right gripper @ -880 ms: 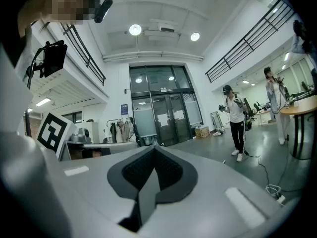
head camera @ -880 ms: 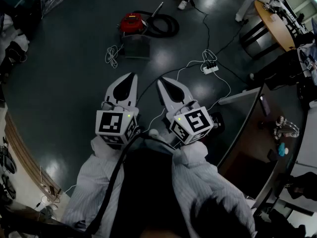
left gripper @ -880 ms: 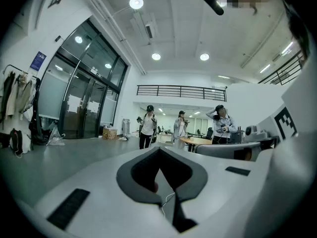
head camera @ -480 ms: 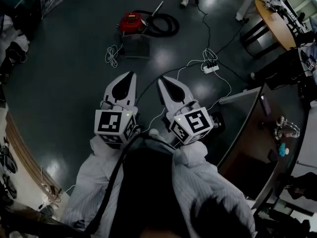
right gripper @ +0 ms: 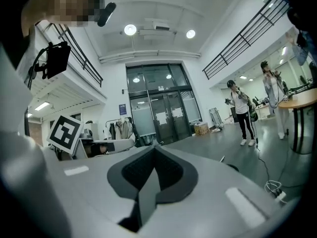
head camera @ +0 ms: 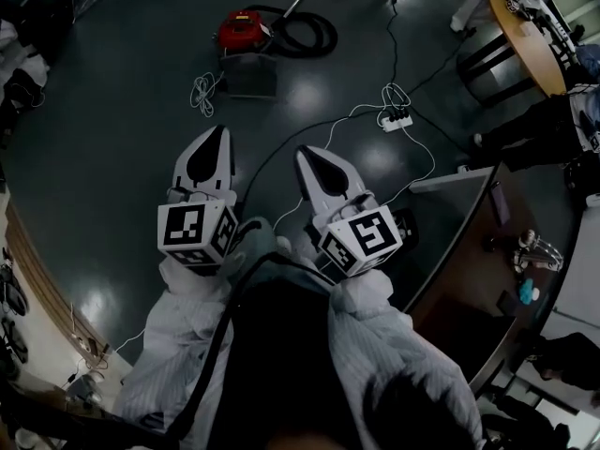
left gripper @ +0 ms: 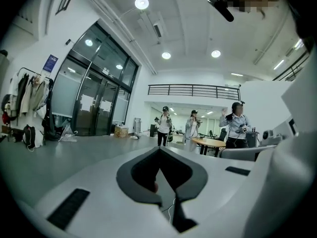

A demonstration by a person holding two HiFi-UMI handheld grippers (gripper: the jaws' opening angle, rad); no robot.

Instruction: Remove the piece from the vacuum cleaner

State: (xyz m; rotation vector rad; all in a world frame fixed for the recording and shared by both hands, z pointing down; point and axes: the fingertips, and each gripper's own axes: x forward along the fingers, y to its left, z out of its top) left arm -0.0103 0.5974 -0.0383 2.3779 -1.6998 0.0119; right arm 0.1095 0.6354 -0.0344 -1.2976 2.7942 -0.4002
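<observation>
The left hand-held gripper [head camera: 215, 137] is clenched on nothing: in the left gripper view its jaws meet along a closed seam, with only the room beyond them. The right hand-held gripper [head camera: 308, 156] is clenched and empty too, its jaws pressed together in the right gripper view. Both reach out from the person's striped sleeves [head camera: 187, 319], side by side and apart, tips pointing away from the body. Each carries a marker cube [head camera: 192, 231] at its near end.

Below and ahead of them spreads a dark, glossy floor [head camera: 122, 129]. A white power strip [head camera: 396, 120] lies ahead of the right gripper, with white cords looping round it. A small coil of white cord [head camera: 201, 90] lies ahead of the left gripper.

Just past that coil sits a grey box [head camera: 248, 75], and right behind it is the red vacuum [head camera: 240, 29], on the floor and well apart from both grippers. Its black hose [head camera: 307, 37] curls on the floor at its right side. Which part is the piece to come off cannot be told from here.

Farther right stands a round wooden bench [head camera: 521, 37]. In the left gripper view, three people [left gripper: 163, 125] stand at the far end of the hall, and tall glass doors [left gripper: 91, 103] fill the left wall.
</observation>
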